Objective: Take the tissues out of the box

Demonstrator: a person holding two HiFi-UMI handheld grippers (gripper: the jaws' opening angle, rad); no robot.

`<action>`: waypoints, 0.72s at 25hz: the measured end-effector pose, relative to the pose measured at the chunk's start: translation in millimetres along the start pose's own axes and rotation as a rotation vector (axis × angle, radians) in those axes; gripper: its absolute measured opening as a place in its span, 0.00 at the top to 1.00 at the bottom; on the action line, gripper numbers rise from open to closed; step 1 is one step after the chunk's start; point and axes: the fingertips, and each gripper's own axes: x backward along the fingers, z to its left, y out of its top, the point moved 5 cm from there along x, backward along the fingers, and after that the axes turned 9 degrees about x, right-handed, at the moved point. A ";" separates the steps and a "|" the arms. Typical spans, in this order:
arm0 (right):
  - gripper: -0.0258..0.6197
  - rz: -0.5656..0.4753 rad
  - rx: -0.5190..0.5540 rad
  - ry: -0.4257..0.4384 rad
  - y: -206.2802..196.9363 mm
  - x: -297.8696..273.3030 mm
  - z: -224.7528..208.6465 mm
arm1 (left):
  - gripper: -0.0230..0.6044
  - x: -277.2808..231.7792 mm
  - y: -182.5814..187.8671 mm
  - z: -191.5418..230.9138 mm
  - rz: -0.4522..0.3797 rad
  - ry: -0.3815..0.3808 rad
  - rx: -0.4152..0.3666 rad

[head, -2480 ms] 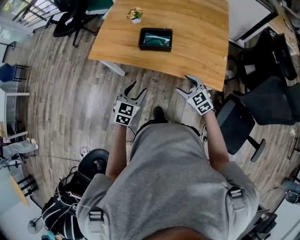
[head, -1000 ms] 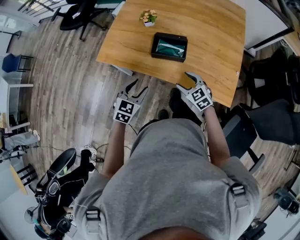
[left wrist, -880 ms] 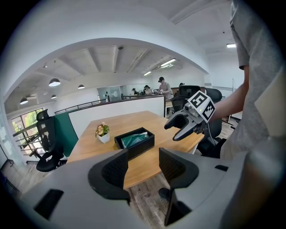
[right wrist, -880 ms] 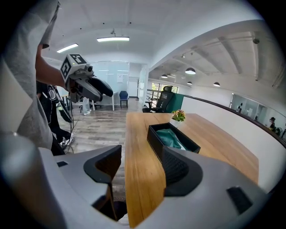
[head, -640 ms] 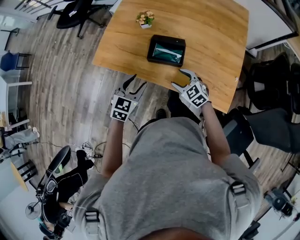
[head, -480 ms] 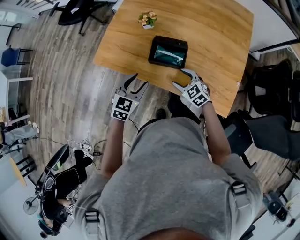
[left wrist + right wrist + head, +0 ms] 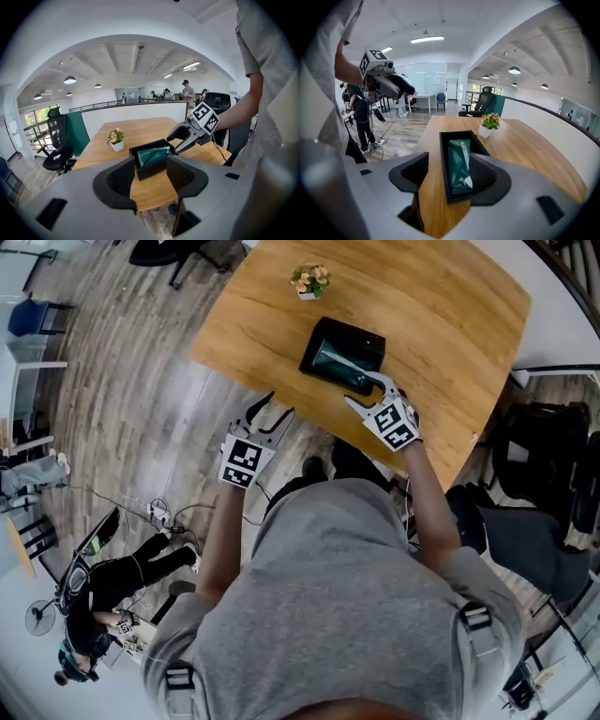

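Observation:
A black open box point(image 7: 322, 334) sits on the wooden table point(image 7: 441, 324), with a green tissue pack point(image 7: 339, 358) lying in it. My right gripper point(image 7: 364, 390) hovers at the box's near right corner. Its jaws are closing, and the box's near end point(image 7: 449, 187) shows between them without the pads pressing on it. The green pack point(image 7: 459, 161) lies lengthwise just ahead. My left gripper point(image 7: 270, 411) stands open and empty by the table's near edge, short of the box point(image 7: 152, 164). From there I see the right gripper point(image 7: 186, 137) beside the box.
A small potted plant point(image 7: 309, 281) stands on the table beyond the box. Black office chairs point(image 7: 525, 540) crowd the right side. A person point(image 7: 103, 587) and cables are on the wood floor at lower left. The table's near edge point(image 7: 272, 395) runs under both grippers.
The right gripper has moved forward over the table up to the box's near corner. The left gripper has stayed by the table edge. The head view has shifted, and the table appears turned.

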 end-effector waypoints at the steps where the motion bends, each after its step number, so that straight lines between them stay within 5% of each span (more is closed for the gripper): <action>1: 0.53 -0.001 0.001 0.001 0.1 -3.3 -3.9 | 0.60 -0.8 -0.4 1.8 0.004 0.006 0.005; 18: 0.51 0.067 0.012 0.063 -18.2 -45.4 -39.2 | 0.61 -51.1 7.7 6.4 0.031 0.032 0.046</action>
